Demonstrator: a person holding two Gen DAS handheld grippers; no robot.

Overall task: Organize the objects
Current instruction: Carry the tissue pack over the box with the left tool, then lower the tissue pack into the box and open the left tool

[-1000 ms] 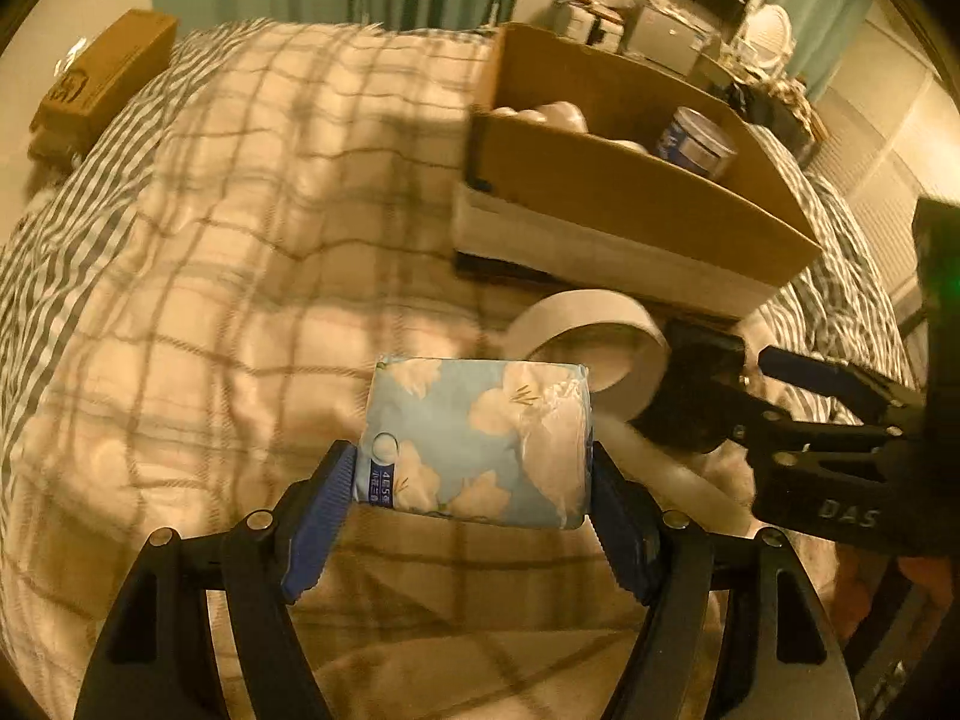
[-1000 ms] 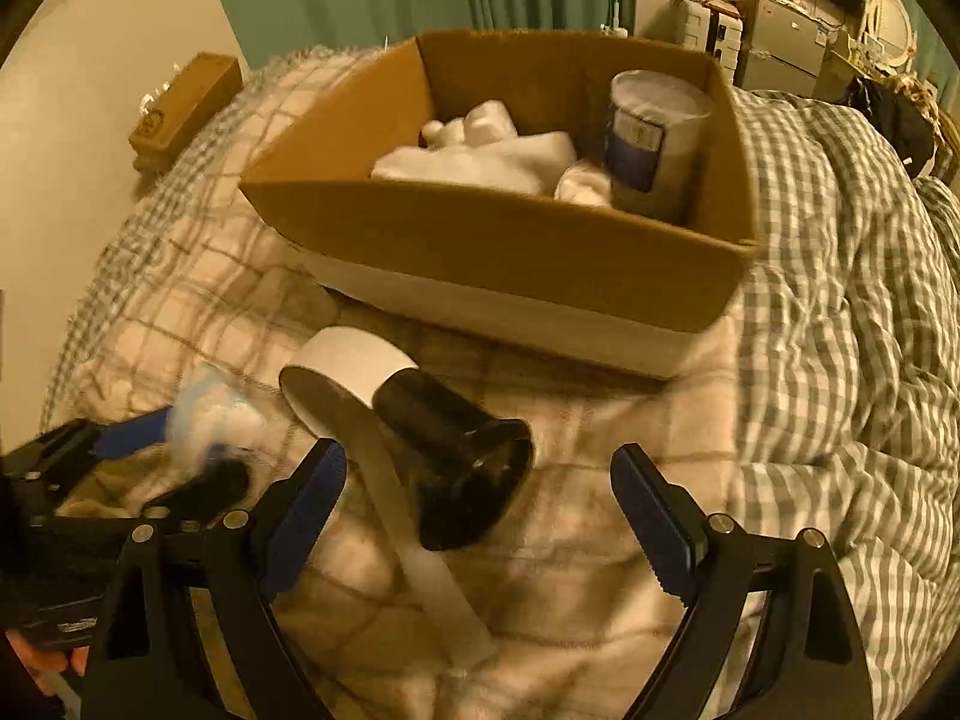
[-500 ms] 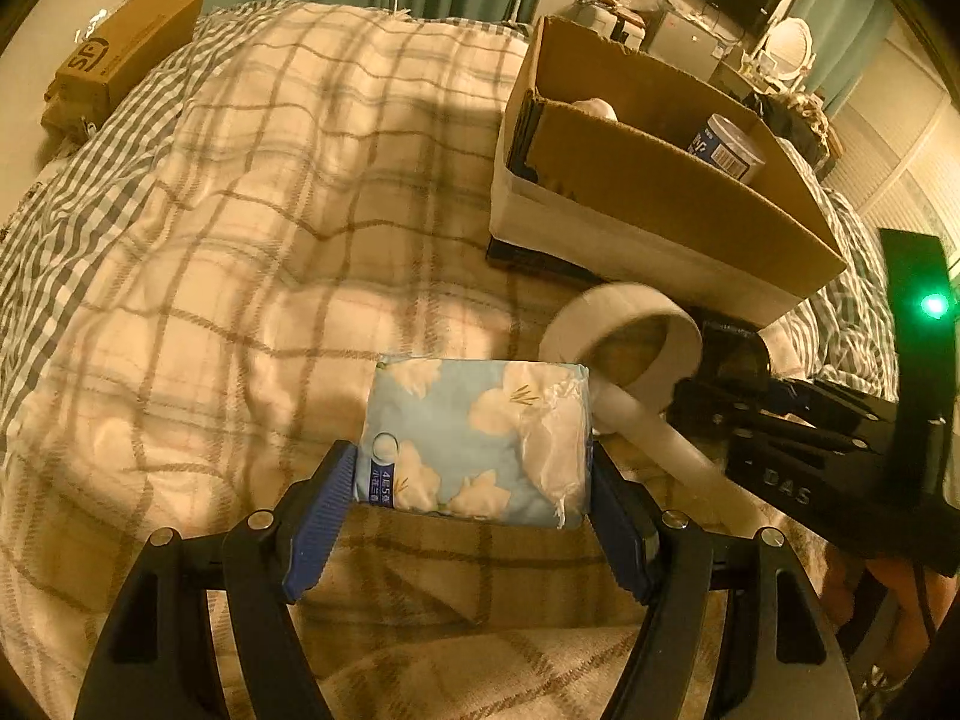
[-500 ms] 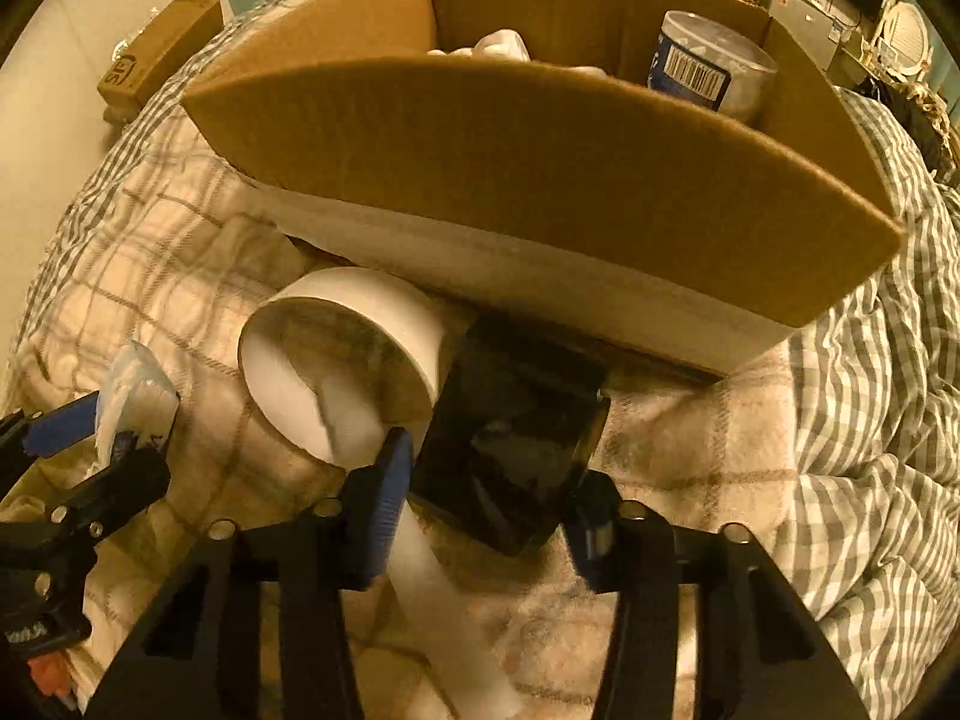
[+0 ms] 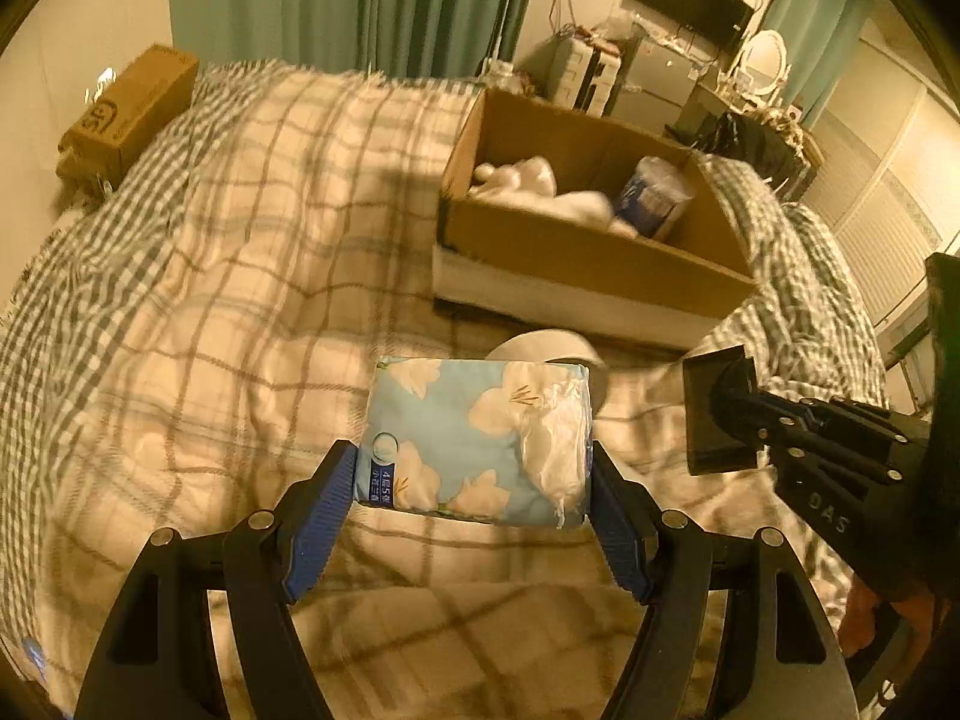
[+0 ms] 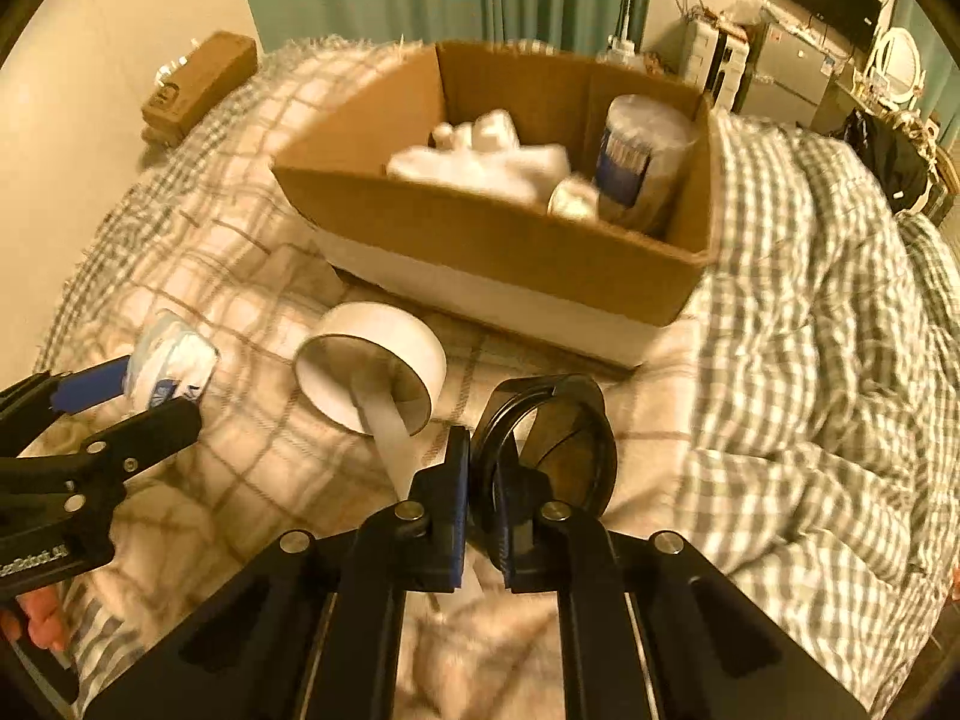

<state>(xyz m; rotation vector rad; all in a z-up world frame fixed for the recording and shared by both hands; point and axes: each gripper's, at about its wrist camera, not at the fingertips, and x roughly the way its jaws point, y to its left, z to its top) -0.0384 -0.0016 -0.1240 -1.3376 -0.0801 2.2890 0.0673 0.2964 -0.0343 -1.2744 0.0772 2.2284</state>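
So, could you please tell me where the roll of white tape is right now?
The white tape roll lies on the plaid blanket just in front of the cardboard box, between the tissue pack and the black cup.

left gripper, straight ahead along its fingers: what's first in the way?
Probably the white tape roll on the blanket just past the tissue pack held by the left gripper, then the cardboard box. Depth unclear.

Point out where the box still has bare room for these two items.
The box has free floor at its left end, between the left wall and the white bundle. The right end is crowded: canister and a small white thing. The left gripper holds the tissue pack; the right gripper holds the black cup.
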